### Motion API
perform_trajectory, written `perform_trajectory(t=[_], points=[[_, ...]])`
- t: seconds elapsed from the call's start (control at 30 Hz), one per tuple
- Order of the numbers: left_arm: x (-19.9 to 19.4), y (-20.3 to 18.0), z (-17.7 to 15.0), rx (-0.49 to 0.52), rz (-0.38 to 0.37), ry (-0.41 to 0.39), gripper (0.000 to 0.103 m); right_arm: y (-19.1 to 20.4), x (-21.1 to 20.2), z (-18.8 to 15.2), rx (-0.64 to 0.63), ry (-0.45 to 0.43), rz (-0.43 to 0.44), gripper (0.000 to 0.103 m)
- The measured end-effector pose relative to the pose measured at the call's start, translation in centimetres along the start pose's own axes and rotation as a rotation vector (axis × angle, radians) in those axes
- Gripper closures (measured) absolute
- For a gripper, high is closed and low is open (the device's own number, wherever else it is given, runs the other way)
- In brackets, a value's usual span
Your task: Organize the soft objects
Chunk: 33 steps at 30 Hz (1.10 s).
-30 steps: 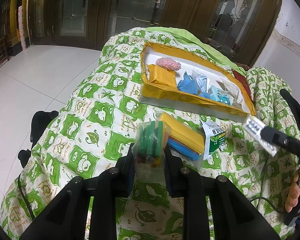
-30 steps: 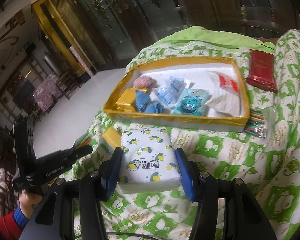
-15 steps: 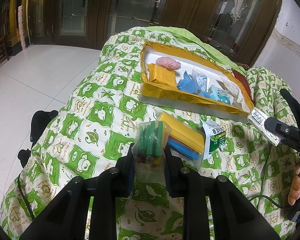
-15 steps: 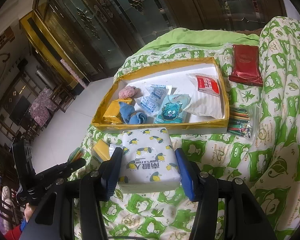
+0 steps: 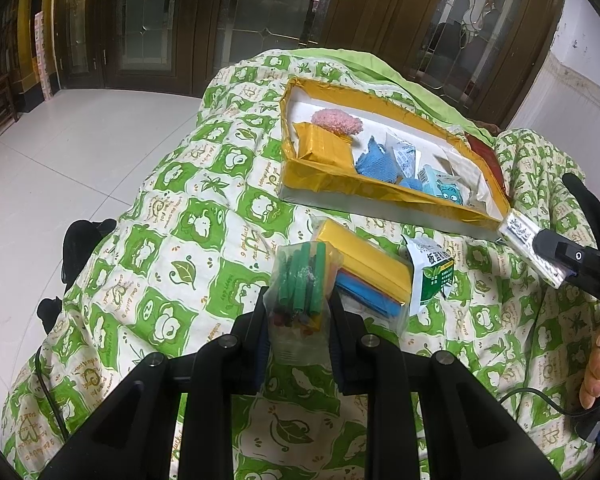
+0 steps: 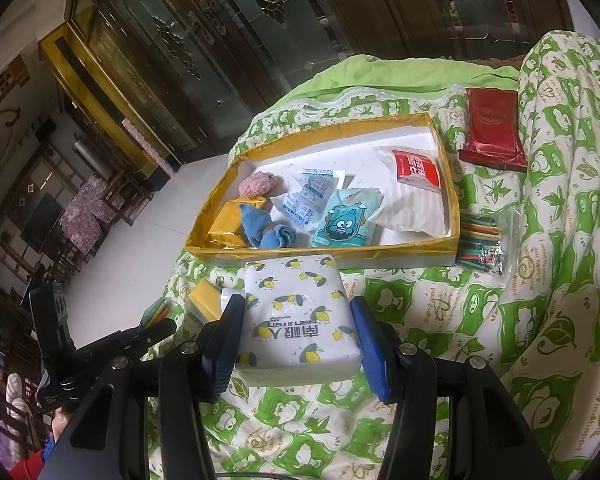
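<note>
My left gripper point(image 5: 299, 300) is shut on a clear bag of green sticks point(image 5: 302, 280), held just above the green-patterned quilt point(image 5: 172, 240). My right gripper point(image 6: 298, 312) is shut on a white tissue pack with lemon print point(image 6: 296, 320), just in front of the yellow-rimmed tray point(image 6: 324, 251). The tray point(image 5: 340, 186) holds a pink fluffy piece point(image 6: 259, 183), a yellow packet point(image 6: 228, 222), a blue cloth point(image 6: 266, 228) and several sachets. In the left wrist view the tissue pack point(image 5: 526, 246) shows edge-on at the right, near the tray's corner.
A yellow and blue sponge pack point(image 5: 364, 274) and a green-white sachet point(image 5: 432, 276) lie on the quilt before the tray. A red packet point(image 6: 494, 132) and a bag of coloured sticks point(image 6: 482, 244) lie to the tray's right. White floor tiles point(image 5: 80, 152) are at the left.
The right gripper has shifted slightly with the tissue pack still in it, so the tray sits a little differently in its view. The left gripper and its bag have stayed put.
</note>
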<state>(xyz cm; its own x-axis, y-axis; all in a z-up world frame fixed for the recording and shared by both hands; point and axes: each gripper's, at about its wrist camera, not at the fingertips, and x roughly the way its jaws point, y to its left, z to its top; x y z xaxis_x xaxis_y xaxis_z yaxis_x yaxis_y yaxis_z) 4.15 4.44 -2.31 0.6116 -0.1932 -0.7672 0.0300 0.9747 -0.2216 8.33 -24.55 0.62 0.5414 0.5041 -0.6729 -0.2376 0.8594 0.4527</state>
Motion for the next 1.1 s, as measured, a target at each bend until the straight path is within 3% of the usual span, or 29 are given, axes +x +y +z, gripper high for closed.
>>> perform_trajectory(t=[0.5,1.1], points=[[-0.2,-0.2,0.2,0.003,-0.011,0.001,0.079,0.0,-0.2,0.3,0.001,-0.010,-0.003,0.046],[-1.2,-2.4,3.5,0.059,-0.050,-0.022,0.079,-0.1,-1.1,4.1,-0.011,-0.040,-0.008,0.046]])
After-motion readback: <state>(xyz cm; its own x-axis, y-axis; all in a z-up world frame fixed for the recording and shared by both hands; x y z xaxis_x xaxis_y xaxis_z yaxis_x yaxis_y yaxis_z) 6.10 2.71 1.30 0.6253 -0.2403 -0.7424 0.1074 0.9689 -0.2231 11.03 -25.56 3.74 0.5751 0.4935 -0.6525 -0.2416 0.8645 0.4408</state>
